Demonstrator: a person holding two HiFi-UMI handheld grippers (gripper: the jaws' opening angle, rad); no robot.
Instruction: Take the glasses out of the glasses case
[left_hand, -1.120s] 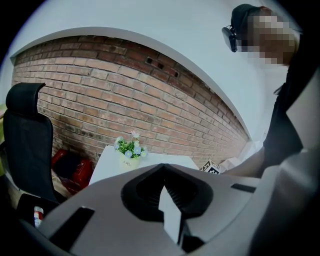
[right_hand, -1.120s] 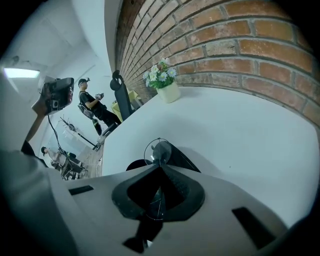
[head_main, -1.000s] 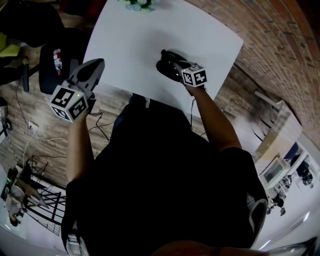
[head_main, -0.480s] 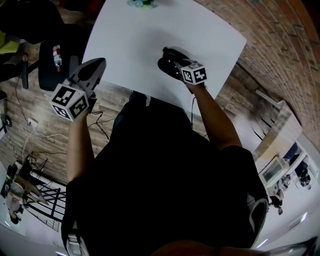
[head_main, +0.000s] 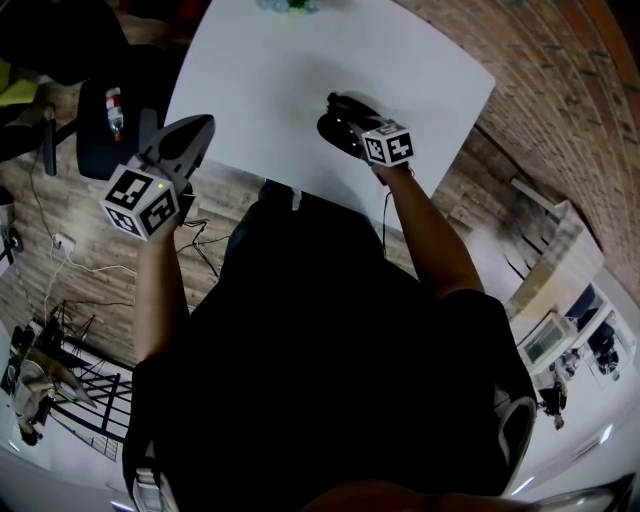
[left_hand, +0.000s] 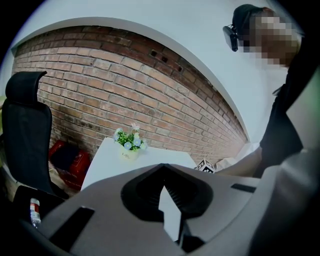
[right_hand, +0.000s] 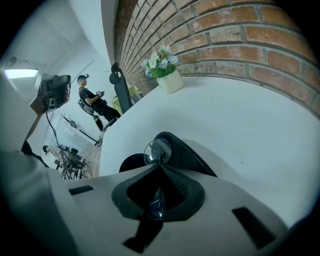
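The black glasses case (right_hand: 189, 154) lies open on the white table (head_main: 260, 80), near its front edge in the head view (head_main: 336, 124). My right gripper (right_hand: 159, 174) is over it, shut on the glasses (right_hand: 157, 150). One clear lens sticks up just past the jaws and another shows between them. In the head view the right gripper (head_main: 352, 122) covers most of the case. My left gripper (head_main: 198, 128) hangs off the table's left edge over the floor. Its jaws (left_hand: 163, 170) meet at the tips with nothing in them.
A small pot of flowers (right_hand: 169, 79) stands at the table's far edge against the brick wall (left_hand: 150, 90). A black office chair (head_main: 112, 118) with a bottle on it stands left of the table, and a red box (left_hand: 67, 159) sits on the floor by the wall.
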